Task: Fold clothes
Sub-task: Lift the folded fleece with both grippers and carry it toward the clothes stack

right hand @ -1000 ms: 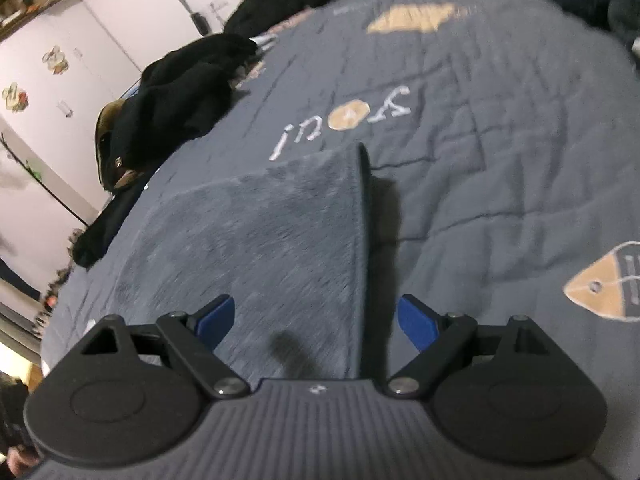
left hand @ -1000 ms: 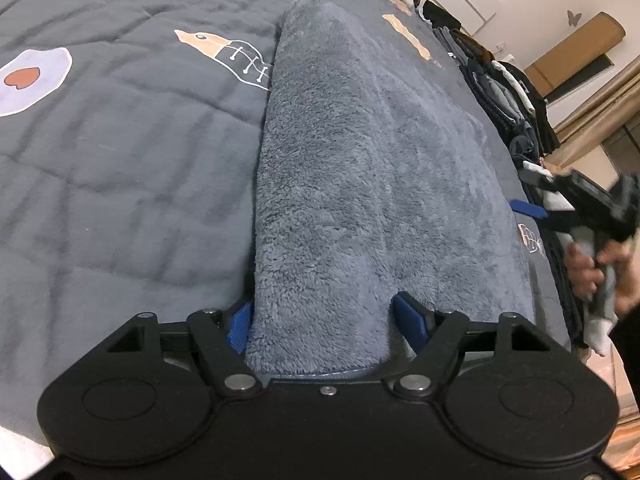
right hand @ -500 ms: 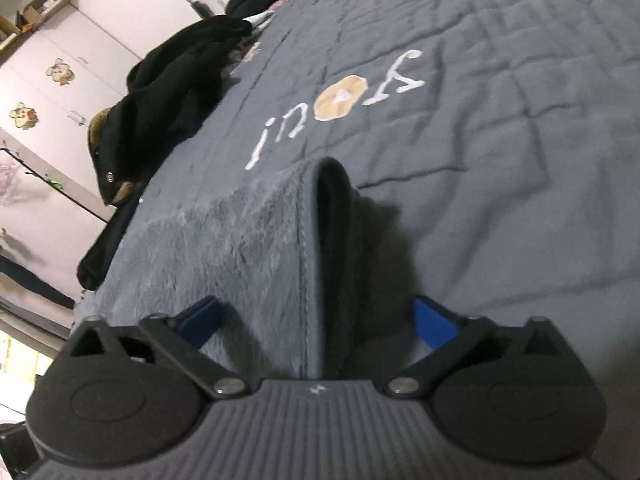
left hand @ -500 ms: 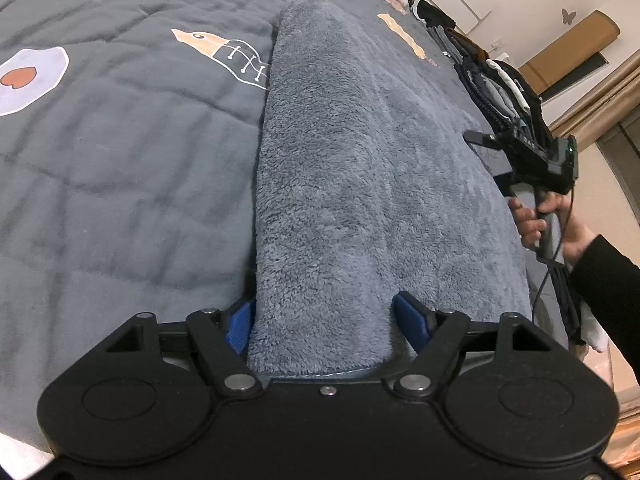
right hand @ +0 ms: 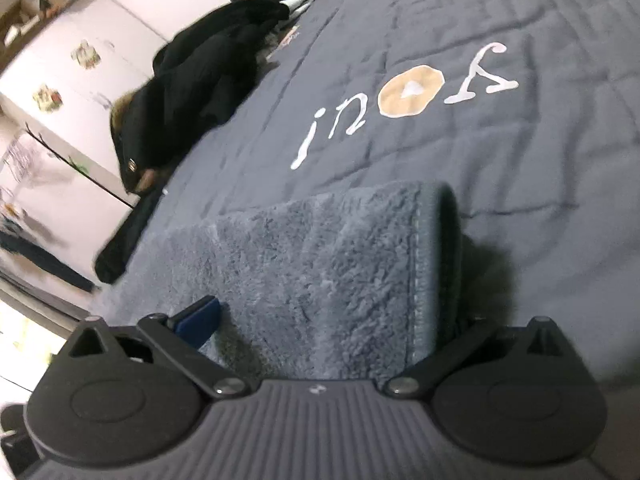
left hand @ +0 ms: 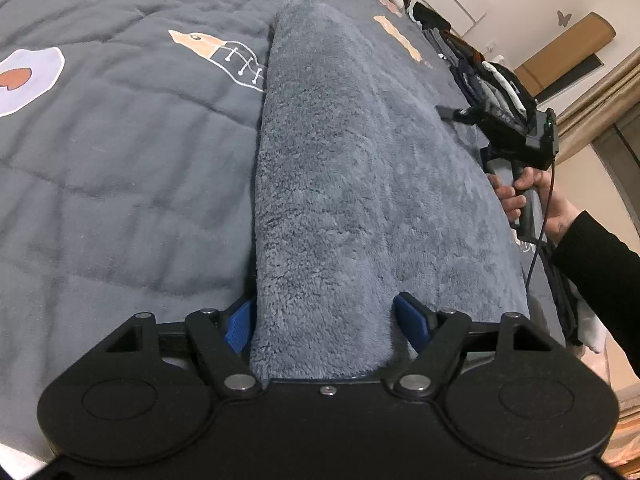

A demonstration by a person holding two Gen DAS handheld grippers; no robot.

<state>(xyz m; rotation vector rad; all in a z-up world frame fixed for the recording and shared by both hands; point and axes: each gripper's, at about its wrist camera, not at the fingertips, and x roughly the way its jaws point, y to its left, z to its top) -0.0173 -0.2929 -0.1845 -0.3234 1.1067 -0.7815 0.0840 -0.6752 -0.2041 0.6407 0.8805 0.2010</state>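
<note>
quilt (left hand: 120, 184): grey, printed | black coat (right hand: 192, 92): far edge | cupboard (right hand: 80, 80): white

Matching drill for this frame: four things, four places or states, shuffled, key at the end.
1 fleece garment
2 black coat
3 left gripper
4 right hand

a gripping a black handle
b heaped at the far edge of the quilt
c folded lengthwise along the bed
d jaws closing around the garment's near end

Pairs: 1-c, 2-b, 3-d, 4-a

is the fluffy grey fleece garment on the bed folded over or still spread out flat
Folded over. The fluffy grey fleece garment shows a doubled edge with a rounded fold at its corner, two layers stacked on the dark quilted bedspread.
</note>
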